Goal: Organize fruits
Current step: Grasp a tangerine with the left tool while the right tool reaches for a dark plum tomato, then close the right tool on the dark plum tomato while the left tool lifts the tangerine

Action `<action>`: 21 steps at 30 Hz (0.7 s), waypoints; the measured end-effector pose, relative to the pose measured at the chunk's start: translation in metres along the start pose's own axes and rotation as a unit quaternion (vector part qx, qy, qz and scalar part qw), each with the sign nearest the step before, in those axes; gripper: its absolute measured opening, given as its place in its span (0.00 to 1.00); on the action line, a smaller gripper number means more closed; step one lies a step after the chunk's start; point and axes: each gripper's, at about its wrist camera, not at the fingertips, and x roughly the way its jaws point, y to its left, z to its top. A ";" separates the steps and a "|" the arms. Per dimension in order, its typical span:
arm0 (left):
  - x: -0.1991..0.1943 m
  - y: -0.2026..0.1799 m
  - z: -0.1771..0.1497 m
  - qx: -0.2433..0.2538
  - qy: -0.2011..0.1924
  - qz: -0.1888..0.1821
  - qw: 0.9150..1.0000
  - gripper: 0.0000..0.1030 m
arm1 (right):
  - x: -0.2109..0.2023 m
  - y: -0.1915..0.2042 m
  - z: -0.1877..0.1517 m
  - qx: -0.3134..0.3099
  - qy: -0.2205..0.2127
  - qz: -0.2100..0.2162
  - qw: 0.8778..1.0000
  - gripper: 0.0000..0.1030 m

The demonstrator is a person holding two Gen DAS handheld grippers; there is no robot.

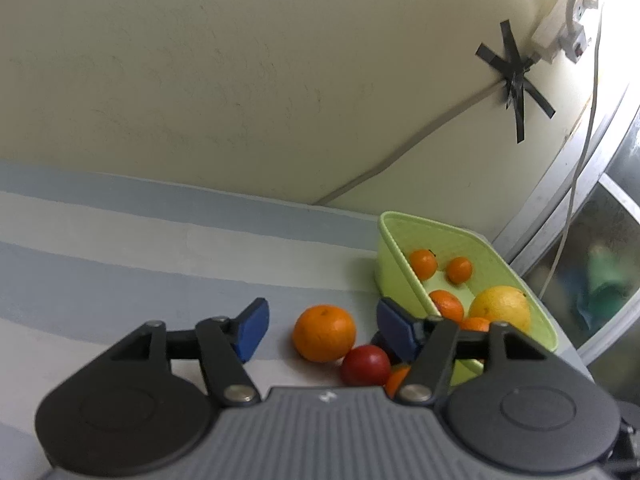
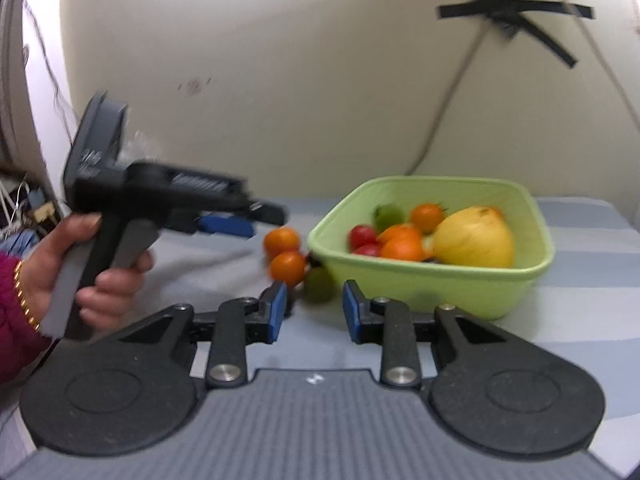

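Room: cream painted wall (image 1: 240, 80) fills the bkgd; a cable is fixed to it w/ crossed strips of black tape (image 1: 516, 76), a white plastic power strip (image 1: 554, 28) just above. Metal-framed window (image 1: 608, 216) at the right edge of the left-wrist view.

Surface: flat top covered in cloth w/ wide pale blue and white stripes (image 1: 120, 248), butting against the wall.

Lime-green square plastic tub (image 2: 460, 284) sits on the cloth near the wall. Inside: one large yellow citrus (image 2: 474, 238), several small oranges, two red round fruits and a green one; the mix is blurred in the right-wrist view.

Left gripper (image 1: 318, 330), black w/ blue pads, is held by a hand (image 2: 86, 276) w/ a maroon sleeve and gold bangle. Jaws stand well apart, nothing pressed; a loose orange (image 1: 324, 333) lies on the cloth between and just beyond the pads.

Right gripper (image 2: 314, 312): pads partly apart, gripping nothing; a small green round fruit (image 2: 319, 286) lies just ahead of the gap, by the tub wall.

Also outside the tub, beside its near corner: a second small orange (image 2: 287, 267) and a small red round fruit (image 1: 366, 365).
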 end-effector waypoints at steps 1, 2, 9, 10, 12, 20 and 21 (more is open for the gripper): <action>0.004 -0.001 0.001 0.003 0.003 0.002 1.000 0.62 | 0.004 0.003 0.000 0.000 0.004 0.003 1.000 0.35; 0.009 -0.002 0.001 0.005 0.006 0.004 1.000 0.62 | 0.009 0.005 0.001 0.002 0.008 0.006 1.000 0.35; 0.017 0.006 -0.006 0.001 0.013 -0.017 1.000 0.35 | 0.034 0.019 0.002 0.001 0.033 0.012 0.999 0.35; 0.016 0.006 -0.005 -0.003 0.013 -0.021 1.000 0.35 | 0.037 0.020 0.002 0.003 0.039 0.012 0.999 0.35; 0.012 0.004 -0.007 0.007 0.007 -0.007 1.000 0.35 | 0.042 0.021 0.000 0.002 0.050 0.013 0.999 0.35; -0.023 0.021 -0.018 -0.025 -0.010 -0.008 1.000 0.35 | 0.053 0.025 0.000 -0.004 0.071 0.009 0.997 0.32; -0.030 0.020 -0.022 -0.024 -0.010 -0.011 1.000 0.35 | 0.052 0.026 0.000 -0.006 0.071 0.008 0.997 0.26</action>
